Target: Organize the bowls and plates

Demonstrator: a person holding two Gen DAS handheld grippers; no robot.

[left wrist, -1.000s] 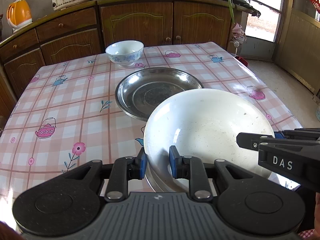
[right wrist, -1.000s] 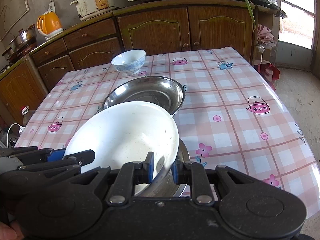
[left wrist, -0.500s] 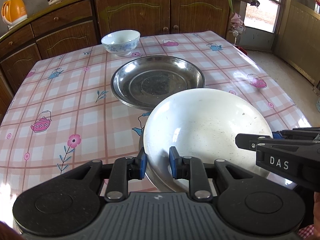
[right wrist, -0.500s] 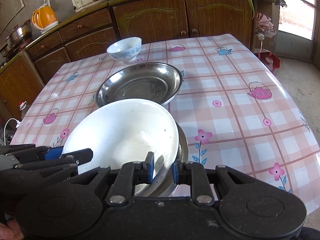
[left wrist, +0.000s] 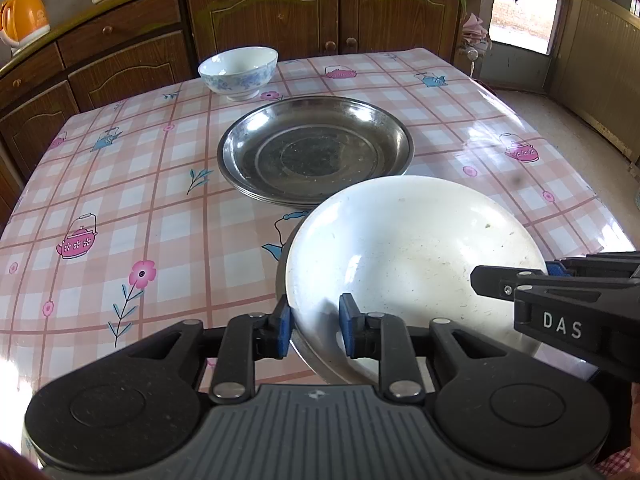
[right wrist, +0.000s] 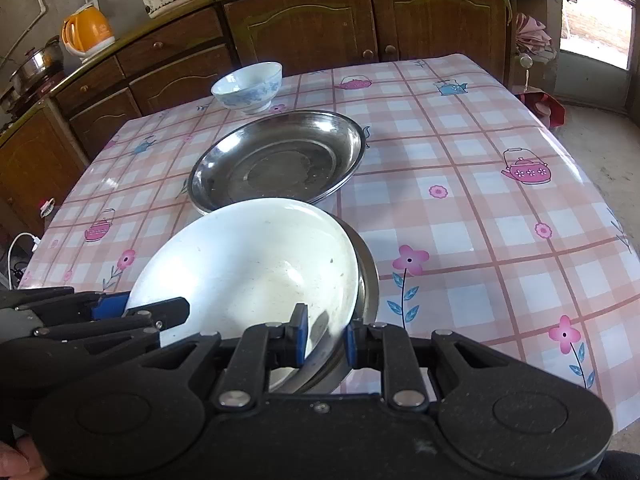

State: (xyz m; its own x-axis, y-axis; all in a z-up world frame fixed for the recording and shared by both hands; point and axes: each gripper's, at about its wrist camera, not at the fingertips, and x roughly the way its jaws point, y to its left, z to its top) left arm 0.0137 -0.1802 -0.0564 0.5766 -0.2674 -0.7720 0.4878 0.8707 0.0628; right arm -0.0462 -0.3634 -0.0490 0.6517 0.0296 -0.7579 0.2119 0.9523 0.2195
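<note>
Both grippers pinch the white plate's (left wrist: pixel 412 256) near rim, left gripper (left wrist: pixel 314 330) at seven o'clock, right gripper (right wrist: pixel 325 340) at five; possibly nested on a steel one, stacked steel plates (left wrist: pixel 316 152) at twelve.

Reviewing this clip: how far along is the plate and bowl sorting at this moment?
Done: steel plates look stacked mid-table, several rims showing. In hand: left gripper and right gripper each clamp the near rim of a white plate together with the steel plate under it. Whether the pair is lifted is unclear. Left: placing that pair, and the blue-patterned bowl standing alone at the far edge.
</note>
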